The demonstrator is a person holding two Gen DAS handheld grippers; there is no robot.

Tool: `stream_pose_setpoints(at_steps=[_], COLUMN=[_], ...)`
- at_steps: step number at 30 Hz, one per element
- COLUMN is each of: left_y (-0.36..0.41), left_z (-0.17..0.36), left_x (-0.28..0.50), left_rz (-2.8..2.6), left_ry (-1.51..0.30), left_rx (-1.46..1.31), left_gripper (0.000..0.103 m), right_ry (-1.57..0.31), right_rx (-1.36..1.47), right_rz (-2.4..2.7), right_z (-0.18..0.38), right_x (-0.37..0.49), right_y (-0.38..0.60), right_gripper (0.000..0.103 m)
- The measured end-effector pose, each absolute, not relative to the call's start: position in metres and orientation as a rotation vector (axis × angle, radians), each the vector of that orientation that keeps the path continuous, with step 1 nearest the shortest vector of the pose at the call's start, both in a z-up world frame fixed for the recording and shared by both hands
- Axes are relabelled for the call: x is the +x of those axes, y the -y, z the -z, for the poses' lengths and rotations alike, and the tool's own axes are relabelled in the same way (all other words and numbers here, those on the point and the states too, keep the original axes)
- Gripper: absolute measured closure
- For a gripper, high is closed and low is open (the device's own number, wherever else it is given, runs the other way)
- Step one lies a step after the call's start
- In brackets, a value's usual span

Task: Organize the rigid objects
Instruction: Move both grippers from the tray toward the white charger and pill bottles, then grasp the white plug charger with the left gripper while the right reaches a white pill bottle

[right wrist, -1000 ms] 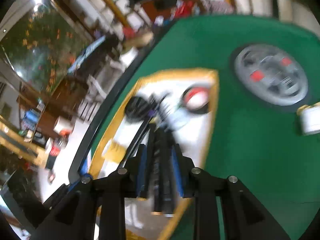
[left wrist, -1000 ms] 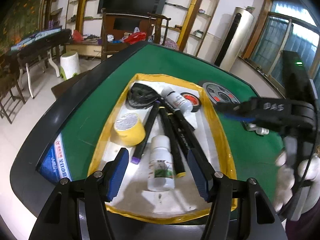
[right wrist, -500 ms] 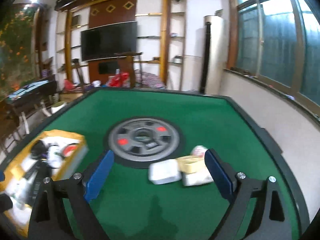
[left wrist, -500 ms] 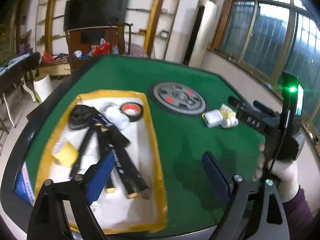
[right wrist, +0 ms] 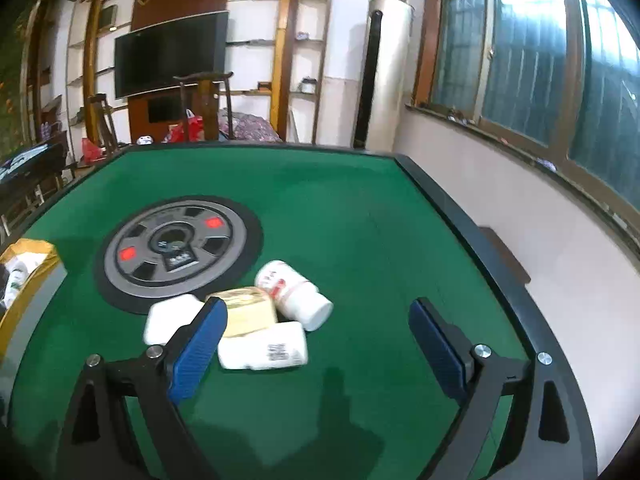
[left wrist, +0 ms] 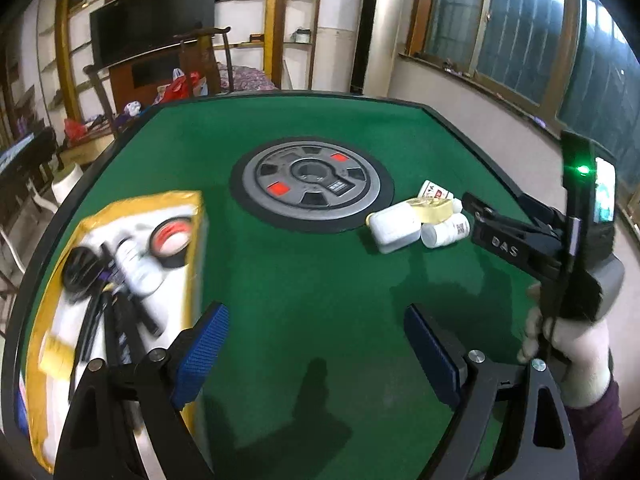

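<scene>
Left wrist view: left gripper (left wrist: pixel 316 356) over bare green surface (left wrist: pixel 304 272), jaws spread wide and empty; yellow tray (left wrist: pixel 192 248) to its left, already stocked with markers, tape rolls and a bottle, blurred; ahead and to the right, a cluster of small things lying loose beside the round grey hub (left wrist: pixel 312 182): white case (left wrist: pixel 394 228), yellowish block (left wrist: pixel 430 210), two white bottles on their sides. Right gripper (left wrist: pixel 504 236) seen at far right in a gloved hand (left wrist: pixel 560 344), its tips close to the cluster. Right wrist view: right gripper (right wrist: pixel 318 346) with jaws spread wide, nothing between the pads, pointed at the cluster. Nearest, white bottle (right wrist: pixel 264 346), long axis running across the view, just right of the left pad; behind it the block (right wrist: pixel 250 314), red-labelled bottle (right wrist: pixel 294 294) and case (right wrist: pixel 170 320), all crowded together. Right hand judged far nearer; neighbours likely to get nudged in a close on the near bottle.
</scene>
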State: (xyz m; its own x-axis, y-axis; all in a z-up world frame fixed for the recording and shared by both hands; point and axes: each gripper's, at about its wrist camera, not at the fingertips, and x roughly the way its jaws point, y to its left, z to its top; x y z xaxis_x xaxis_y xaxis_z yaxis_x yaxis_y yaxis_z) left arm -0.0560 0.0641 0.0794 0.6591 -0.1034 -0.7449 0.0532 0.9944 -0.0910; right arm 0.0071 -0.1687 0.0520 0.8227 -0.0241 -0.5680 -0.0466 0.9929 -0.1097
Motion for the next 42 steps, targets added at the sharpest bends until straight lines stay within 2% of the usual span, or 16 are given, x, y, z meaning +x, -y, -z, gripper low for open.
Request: stream_pose_setpoints(at_steps=[7, 14, 25, 37, 40, 42], left_y=[-0.018, 0.002, 0.008, 0.046, 0.043, 0.040], left_z=[-0.069, -0.059, -0.045, -0.027, -0.021, -0.019], left_x=[-0.008, 0.035, 0.061, 0.081, 0.084, 0.085], left_rz=[0.116, 0.098, 0.103, 0.134, 0.159, 0.184], left_ry=[-0.852, -0.886, -0.899, -0.902, -0.934, -0.947], left_rx=[0.034, 0.091, 0.019, 0.168, 0.144, 0.116], left_gripper=[0.011, 0.012, 0.011, 0.011, 0.018, 0.035], right_ry=[-0.700, -0.704, -0.764, -0.759, -0.758, -0.761], right_rx=[-0.081, -0.065, 0.168, 0.262, 0.263, 0.261], right_rz=[0.001, 0.008, 0.051, 0.070, 0.069, 0.069], right_z=[-0.039, -0.038, -0.039, -0.040, -0.040, -0.041], right_x=[0.017, 0.017, 0.026, 0.025, 0.026, 0.026], right_y=[0.188, 0.195, 0.244, 0.264, 0.264, 0.264], right_gripper=[0.011, 0.012, 0.011, 0.011, 0.011, 0.011])
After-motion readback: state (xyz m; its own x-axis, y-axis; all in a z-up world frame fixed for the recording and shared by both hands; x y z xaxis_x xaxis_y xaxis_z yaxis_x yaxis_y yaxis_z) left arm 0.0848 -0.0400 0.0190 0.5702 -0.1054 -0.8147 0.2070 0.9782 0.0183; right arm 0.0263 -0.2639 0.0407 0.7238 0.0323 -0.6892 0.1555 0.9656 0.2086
